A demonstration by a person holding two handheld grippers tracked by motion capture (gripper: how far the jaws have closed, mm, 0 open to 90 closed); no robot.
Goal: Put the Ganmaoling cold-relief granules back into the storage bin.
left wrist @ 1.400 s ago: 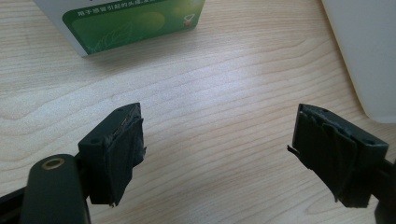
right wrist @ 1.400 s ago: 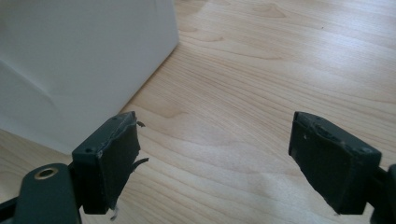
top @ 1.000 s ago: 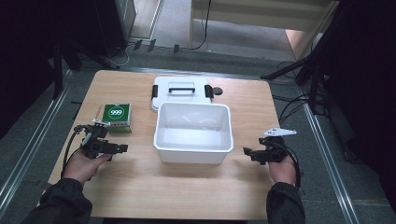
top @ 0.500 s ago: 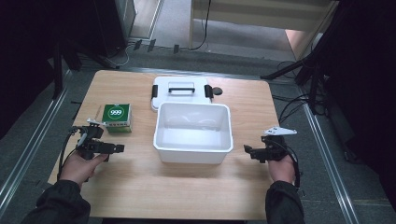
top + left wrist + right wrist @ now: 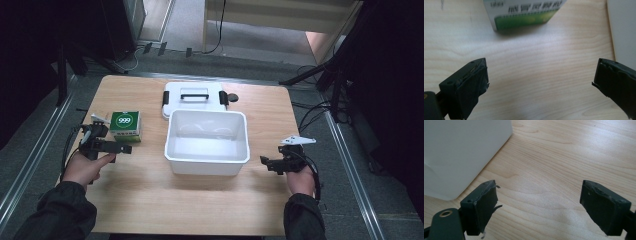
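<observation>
A pale wooden bench (image 5: 150,200) carries everything, and we take the white bin (image 5: 207,162) at its middle as our landmark. Behind the bin lies its white lid (image 5: 192,102); to the bin's left stands the green box (image 5: 125,125), apart from it. Our left gripper (image 5: 117,148) sits just in front of the box, its jaws spread wide with bare wood between them, having just been opening. Our right gripper (image 5: 265,163) waits to the right of the bin, jaws wide too and holding nothing.

We judge the step to be taking the box. To do it well, we bring the left jaws level around the box's two sides before closing, square to it.

Against the earlier frame, the left gripper now sits slightly higher; the box, bin and lid lie as before.
</observation>
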